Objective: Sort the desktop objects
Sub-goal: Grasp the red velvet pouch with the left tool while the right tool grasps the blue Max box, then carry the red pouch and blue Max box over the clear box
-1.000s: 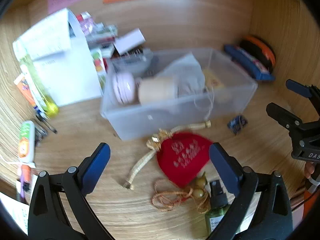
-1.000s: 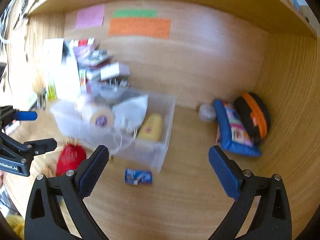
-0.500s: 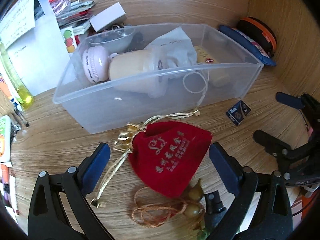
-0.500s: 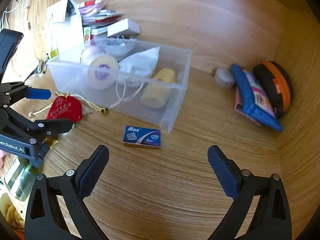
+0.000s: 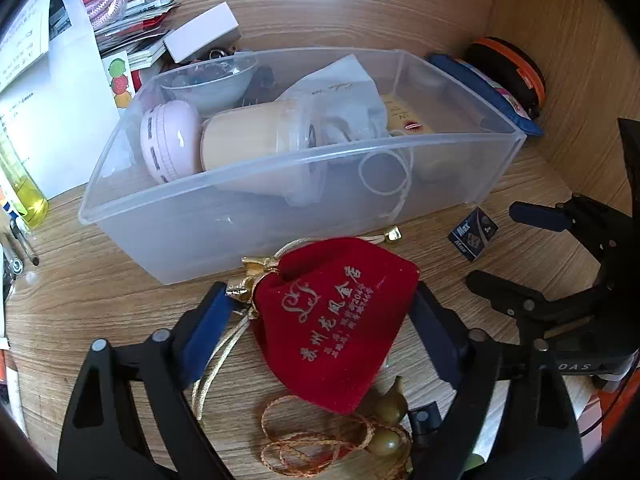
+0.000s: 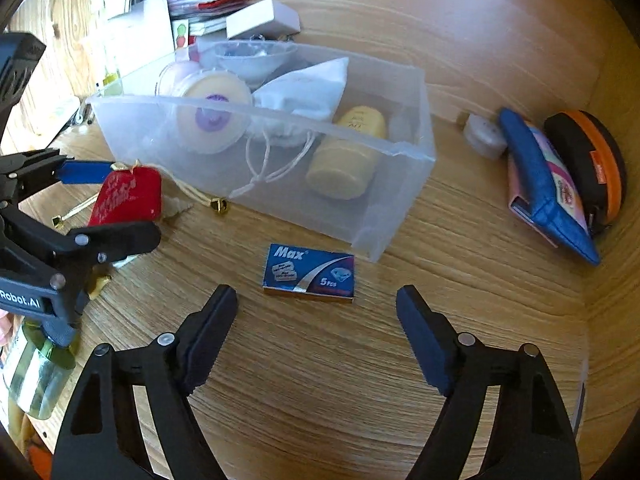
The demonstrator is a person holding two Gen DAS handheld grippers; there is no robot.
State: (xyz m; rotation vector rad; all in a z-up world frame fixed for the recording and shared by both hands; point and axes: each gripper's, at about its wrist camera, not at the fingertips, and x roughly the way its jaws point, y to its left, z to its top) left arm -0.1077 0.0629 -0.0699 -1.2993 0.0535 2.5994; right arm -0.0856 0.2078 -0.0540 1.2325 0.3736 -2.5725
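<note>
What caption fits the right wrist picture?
Right gripper open, closing toward blue Max box beside the clear bin.

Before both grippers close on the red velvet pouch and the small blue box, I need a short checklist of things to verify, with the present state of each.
1. Red velvet pouch lies between the left gripper fingers, whose jaws have just been closing: ok.
2. Pads already pressing on the pouch: cannot tell; the right pad is hidden behind the cloth.
3. Gold drawstring cord is free of the left finger: not ok, it runs beside the pad.
4. Small blue cardboard box is between the right gripper fingers: not ok, it lies just ahead of the tips; jaws have just been closing.
5. Clear plastic bin has free room: ok, at its right end.
</note>
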